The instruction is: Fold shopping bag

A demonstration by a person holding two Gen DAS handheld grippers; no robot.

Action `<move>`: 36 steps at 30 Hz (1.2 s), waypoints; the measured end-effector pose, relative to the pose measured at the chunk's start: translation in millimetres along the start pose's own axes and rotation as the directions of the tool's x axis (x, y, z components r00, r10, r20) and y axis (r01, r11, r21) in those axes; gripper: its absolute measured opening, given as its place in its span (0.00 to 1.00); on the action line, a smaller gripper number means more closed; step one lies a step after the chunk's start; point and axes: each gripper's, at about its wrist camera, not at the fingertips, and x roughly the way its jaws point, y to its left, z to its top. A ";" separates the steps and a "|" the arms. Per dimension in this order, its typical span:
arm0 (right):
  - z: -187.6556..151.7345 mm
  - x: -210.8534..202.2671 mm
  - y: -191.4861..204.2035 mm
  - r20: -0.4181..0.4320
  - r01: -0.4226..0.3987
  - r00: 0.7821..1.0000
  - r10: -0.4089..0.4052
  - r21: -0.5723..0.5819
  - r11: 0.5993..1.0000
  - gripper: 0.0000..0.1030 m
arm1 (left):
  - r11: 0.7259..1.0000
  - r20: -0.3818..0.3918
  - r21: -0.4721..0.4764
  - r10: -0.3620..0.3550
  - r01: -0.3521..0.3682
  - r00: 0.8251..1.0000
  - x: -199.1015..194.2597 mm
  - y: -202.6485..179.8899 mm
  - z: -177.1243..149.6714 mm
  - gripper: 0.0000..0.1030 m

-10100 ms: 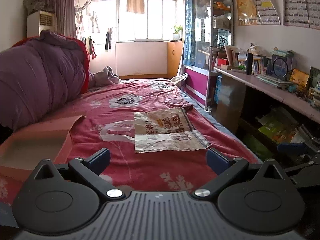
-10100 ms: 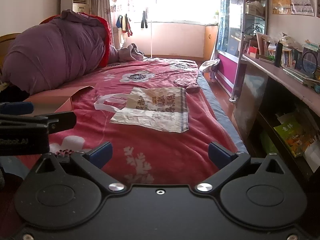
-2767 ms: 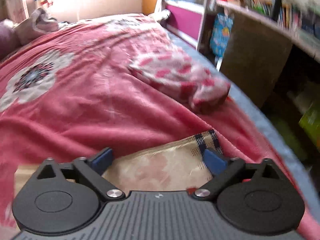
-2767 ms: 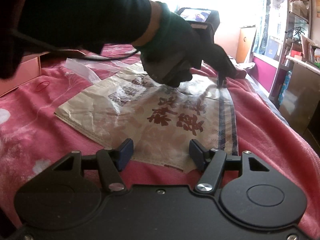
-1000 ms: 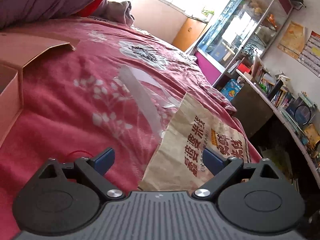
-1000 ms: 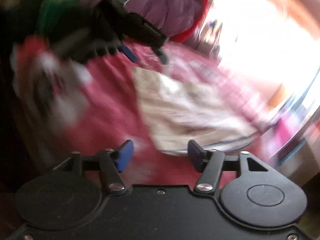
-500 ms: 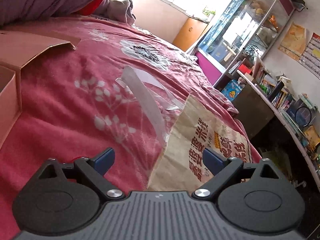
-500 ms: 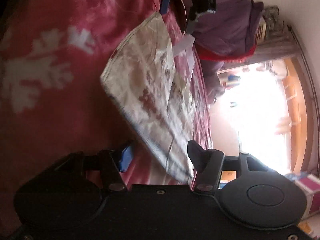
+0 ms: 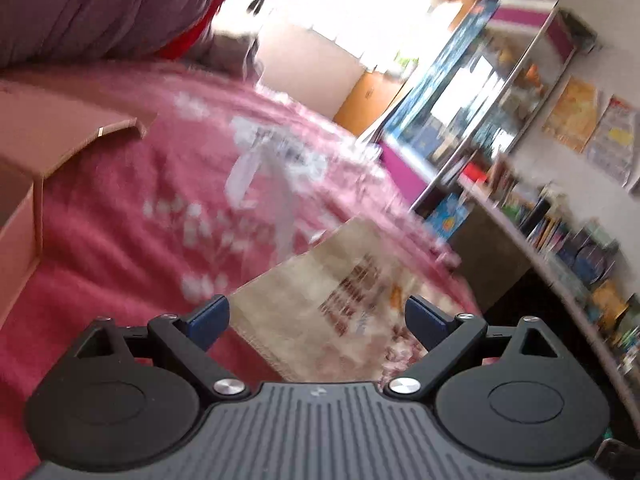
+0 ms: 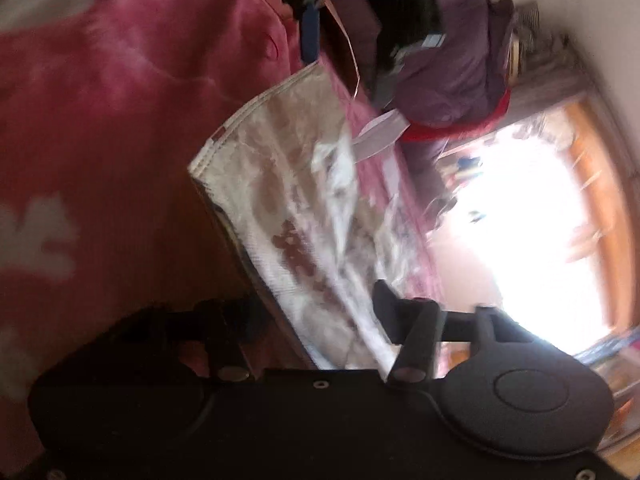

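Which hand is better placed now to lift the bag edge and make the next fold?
The right. Its tongs are closing with the shopping bag's edge between them. The left tongs stand wide open over the bag's corner, gripping nothing.

A lived-in home bedroom: a bed (image 9: 120, 248) under a red flowered blanket, purple quilt (image 9: 100, 4) heaped at its head, glass cabinet (image 9: 492, 92) and cluttered bookshelf (image 9: 568, 232) alongside it.

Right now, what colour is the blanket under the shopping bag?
Pinkish red with white flower prints; the blanket shows best in the left wrist view.
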 end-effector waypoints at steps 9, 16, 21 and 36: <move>-14.5 -38.4 -49.2 0.192 -0.295 0.954 0.229 0.729 0.618 0.06 | 0.987 0.236 -0.086 -0.112 0.135 0.965 -34.4 9.5 12.8 0.93; -76.8 -20.4 -77.2 0.439 -0.427 0.870 0.226 0.899 -0.101 0.06 | 0.980 0.302 -0.068 -0.159 0.188 0.940 -40.4 6.1 16.5 0.93; -119.8 5.7 -70.2 0.528 -0.406 0.834 0.159 0.784 -0.469 0.06 | 0.989 0.227 -0.053 -0.123 0.138 0.966 -17.3 0.3 12.8 0.93; -111.7 -13.5 -80.6 0.141 -0.131 0.981 0.136 0.988 -0.084 0.47 | 0.897 -0.174 0.443 0.084 0.001 0.981 94.3 -70.3 -28.6 0.60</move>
